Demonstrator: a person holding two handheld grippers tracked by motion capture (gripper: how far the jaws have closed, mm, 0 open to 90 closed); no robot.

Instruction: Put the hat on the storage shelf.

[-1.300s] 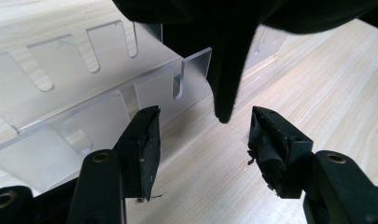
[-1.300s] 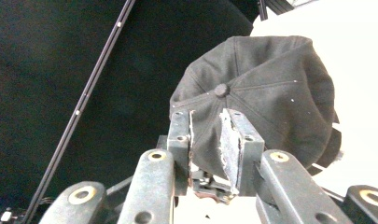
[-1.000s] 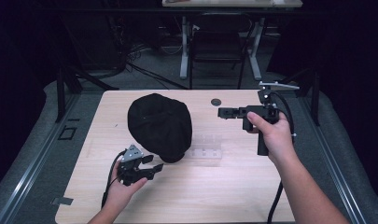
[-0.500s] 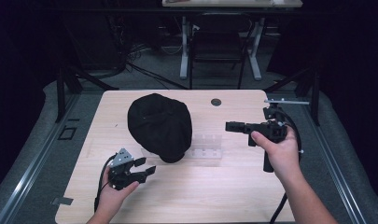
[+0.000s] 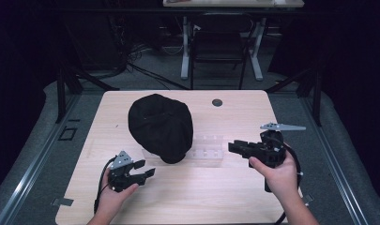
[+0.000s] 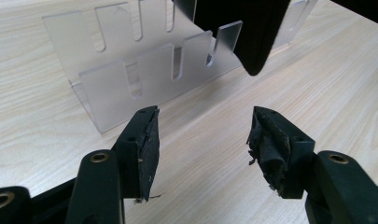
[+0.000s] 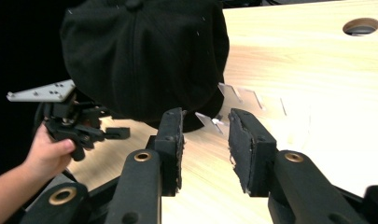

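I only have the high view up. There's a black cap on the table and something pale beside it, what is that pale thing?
Observer: A clear slotted plastic rack; the left gripper view shows two rows of upright tabs with slots cut between them.
Operator: Is the cap touching it?
Observer: In the left gripper view the black cap's brim hangs over the rack's far end; I cannot tell whether it rests on it.
Operator: Are the left jaws holding anything?
Observer: No. The left gripper is open, with bare table between its worn pads.
Operator: And the right one?
Observer: The right gripper is open too, with nothing between the jaws, aimed toward the cap's lower edge.
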